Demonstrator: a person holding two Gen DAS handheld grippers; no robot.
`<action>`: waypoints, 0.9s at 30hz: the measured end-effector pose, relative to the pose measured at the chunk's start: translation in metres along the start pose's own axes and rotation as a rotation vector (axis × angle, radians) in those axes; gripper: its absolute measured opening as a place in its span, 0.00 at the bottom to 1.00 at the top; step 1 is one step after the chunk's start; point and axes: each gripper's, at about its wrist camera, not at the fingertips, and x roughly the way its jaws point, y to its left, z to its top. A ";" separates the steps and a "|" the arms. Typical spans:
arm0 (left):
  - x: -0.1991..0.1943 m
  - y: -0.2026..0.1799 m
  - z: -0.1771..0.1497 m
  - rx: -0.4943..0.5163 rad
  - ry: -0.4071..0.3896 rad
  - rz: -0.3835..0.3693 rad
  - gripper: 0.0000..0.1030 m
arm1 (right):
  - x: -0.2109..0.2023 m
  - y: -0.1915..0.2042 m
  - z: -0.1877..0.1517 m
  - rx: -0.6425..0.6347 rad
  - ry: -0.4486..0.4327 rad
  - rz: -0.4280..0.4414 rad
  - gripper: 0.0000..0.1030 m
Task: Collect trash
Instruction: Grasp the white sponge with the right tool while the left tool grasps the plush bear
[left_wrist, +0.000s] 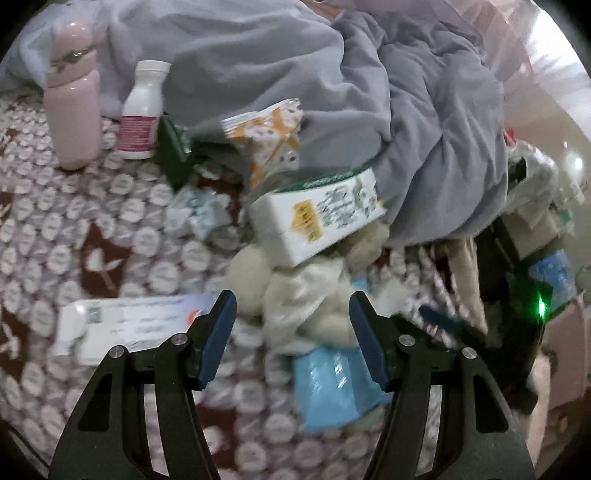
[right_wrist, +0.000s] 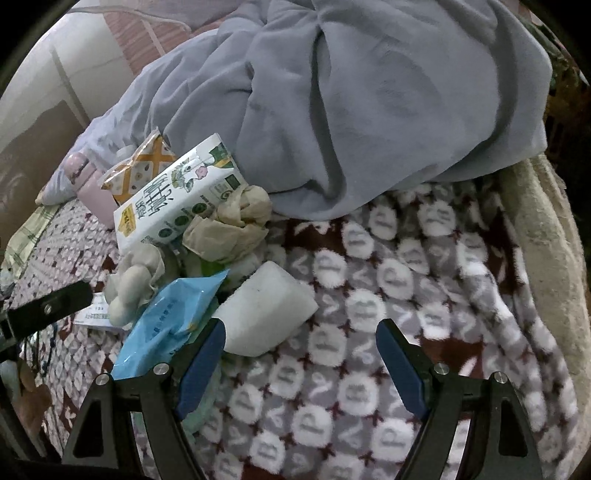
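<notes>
Here, on the patterned blanket (right_wrist: 369, 306):
- Left gripper (left_wrist: 293, 314): spread wide, empty, above crumpled tissues (left_wrist: 295, 299).
- Right gripper (right_wrist: 301, 341): spread wide, empty; white block (right_wrist: 266, 306) just left.
- Milk carton (right_wrist: 173, 199): far left.

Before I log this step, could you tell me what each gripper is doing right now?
Left gripper: open, holding nothing, above the crumpled tissues.
Right gripper: open, holding nothing.

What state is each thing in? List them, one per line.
left tool: open, empty
right tool: open, empty
milk carton: lying on its side
white bottle: upright, capped
pink flask: upright, closed
tissues: crumpled
blue packet: lying flat
grey blanket: bunched up
</notes>
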 end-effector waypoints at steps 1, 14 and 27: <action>0.005 -0.003 0.003 -0.015 -0.002 -0.003 0.61 | 0.001 -0.001 0.000 0.005 0.002 0.013 0.79; 0.040 0.000 0.007 -0.033 0.040 -0.002 0.35 | 0.039 0.000 0.016 0.106 0.051 0.113 0.73; -0.030 -0.007 -0.010 0.068 -0.011 0.003 0.01 | -0.031 0.014 -0.002 0.047 -0.084 0.146 0.41</action>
